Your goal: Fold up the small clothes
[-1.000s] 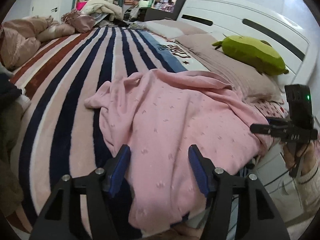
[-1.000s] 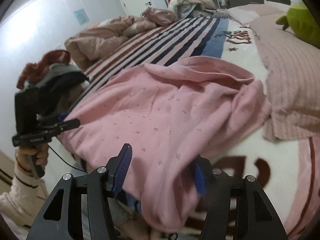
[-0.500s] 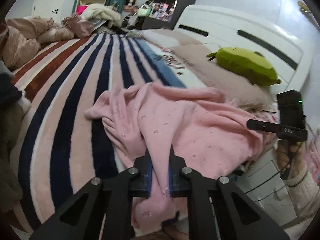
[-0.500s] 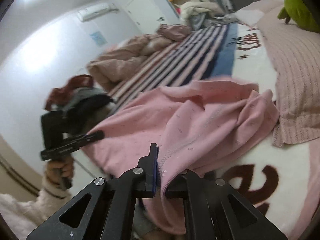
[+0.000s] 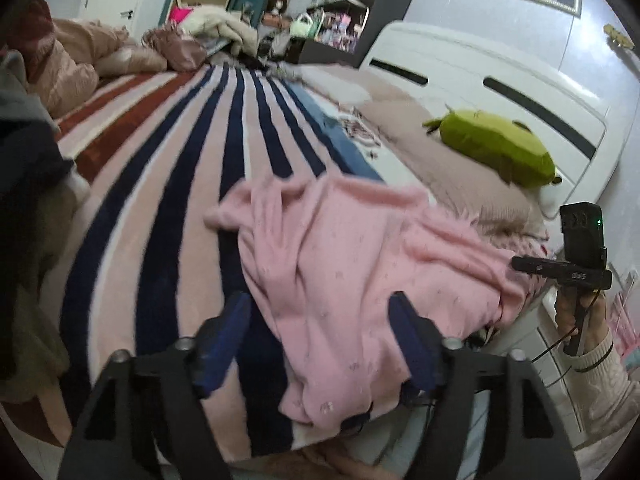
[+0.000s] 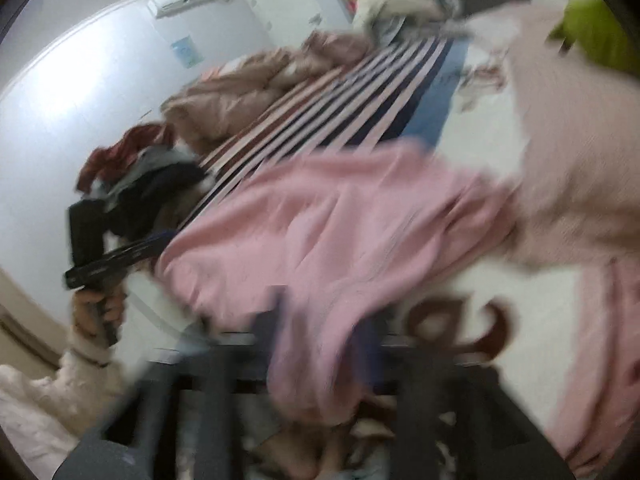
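I saw a soft pink knitted garment (image 5: 352, 264), dotted with tiny motifs and heavily wrinkled, lying on the plush striped blanket (image 5: 168, 200) of the bed, its near hem drooping over the bed's edge at 6 o'clock. Its long axis ran from a bunched sleeve at 10 o'clock to the other end at 3 o'clock. My left tool (image 5: 320, 332) had just been opening: its blue-padded jaws stood wide, the knit lying between them, neither pad pressing it. In the blurred right wrist view, my right tool (image 6: 320, 328) had likewise just spread, a hanging fold of garment (image 6: 320, 240) between the fingers, ungripped as far as I could tell. A smooth green plush toy (image 5: 496, 152) lay at 2 o'clock.
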Available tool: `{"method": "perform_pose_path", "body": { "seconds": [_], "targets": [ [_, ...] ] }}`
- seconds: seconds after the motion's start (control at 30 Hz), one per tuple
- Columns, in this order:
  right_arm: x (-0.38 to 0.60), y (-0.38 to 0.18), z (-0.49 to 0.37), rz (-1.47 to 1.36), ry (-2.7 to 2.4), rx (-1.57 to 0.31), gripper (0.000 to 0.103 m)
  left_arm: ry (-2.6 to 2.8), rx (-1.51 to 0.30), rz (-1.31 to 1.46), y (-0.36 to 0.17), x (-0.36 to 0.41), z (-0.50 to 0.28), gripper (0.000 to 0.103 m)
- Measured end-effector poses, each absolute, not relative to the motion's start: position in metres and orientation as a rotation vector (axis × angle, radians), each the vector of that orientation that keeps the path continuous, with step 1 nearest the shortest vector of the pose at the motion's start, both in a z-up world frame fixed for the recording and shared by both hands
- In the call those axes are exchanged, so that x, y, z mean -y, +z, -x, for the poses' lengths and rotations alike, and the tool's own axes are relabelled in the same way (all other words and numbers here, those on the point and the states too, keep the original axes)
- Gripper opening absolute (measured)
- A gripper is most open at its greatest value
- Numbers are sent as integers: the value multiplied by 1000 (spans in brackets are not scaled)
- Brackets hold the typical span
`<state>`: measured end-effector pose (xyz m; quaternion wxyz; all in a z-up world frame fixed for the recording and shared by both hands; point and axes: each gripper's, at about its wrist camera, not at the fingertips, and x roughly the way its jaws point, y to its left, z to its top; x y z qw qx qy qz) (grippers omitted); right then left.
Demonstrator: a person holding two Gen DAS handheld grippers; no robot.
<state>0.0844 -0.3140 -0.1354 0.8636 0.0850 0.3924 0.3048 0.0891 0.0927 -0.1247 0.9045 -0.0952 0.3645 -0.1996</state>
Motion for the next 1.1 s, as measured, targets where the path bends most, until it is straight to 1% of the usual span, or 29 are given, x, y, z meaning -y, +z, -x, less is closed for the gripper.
{"method": "perform_pose_path", "body": {
  "seconds": [0.03, 0.07, 0.13, 0.17, 0.23, 0.37, 0.4, 0.43, 0.47, 0.5, 0.53, 0.63, 0.67, 0.77, 0.87, 0.9, 0.93, 0.97, 1.0, 1.03, 1.1],
  "targets": [
    [316, -129, -87, -155, 590, -797, 75, -408, -749, 199, -122, -94, -91, 74],
    [318, -122, -95, -126, 537, -791, 75, -404, -743, 202, -119, -95, -95, 78],
    [318, -121, -111, -122, 498, -810, 76, -406, -736, 219, -118, -95, -104, 82],
    [318, -124, -124, -144, 492, -822, 79, -409, -738, 228, -119, -95, -110, 82],
    [318, -136, -146, -172, 476, -856, 82, -413, -752, 250, -124, -93, -122, 82],
    [316, -174, -186, -228, 467, -979, 81, -395, -807, 295, -146, -94, -147, 82],
    [313, -180, -192, -261, 491, -1002, 78, -394, -820, 305, -152, -94, -151, 82],
    [310, -183, -195, -297, 528, -1011, 66, -395, -824, 312, -155, -96, -153, 82],
    [307, -186, -197, -317, 559, -1020, 46, -391, -829, 322, -158, -97, -157, 82],
    [303, -189, -199, -330, 579, -1035, 37, -386, -831, 336, -162, -100, -162, 82],
    [300, -192, -202, -350, 593, -1051, 29, -387, -833, 346, -164, -103, -165, 82],
    [300, -199, -207, -428, 633, -1071, 19, -417, -873, 414, -176, -107, -185, 82],
    [303, -200, -209, -482, 663, -1070, 18, -424, -882, 429, -179, -107, -191, 82],
    [307, -196, -209, -575, 737, -1039, 17, -469, -888, 491, -184, -105, -211, 82],
    [308, -189, -211, -572, 738, -1011, 17, -541, -897, 539, -185, -97, -228, 81],
    [310, -190, -213, -571, 716, -1013, 17, -566, -904, 548, -185, -93, -234, 76],
    [312, -191, -215, -567, 695, -1020, 17, -590, -920, 549, -187, -89, -240, 52],
    [312, -192, -216, -553, 673, -1027, 18, -590, -944, 537, -189, -85, -245, 18],
    [313, -192, -217, -513, 639, -1033, 20, -573, -981, 521, -192, -82, -250, 16],
    [312, -191, -217, -496, 628, -1033, 23, -565, -995, 522, -193, -82, -252, 16],
    [316, -185, -210, -474, 611, -1031, 36, -553, -978, 489, -184, -86, -247, 15]
  ]
}}
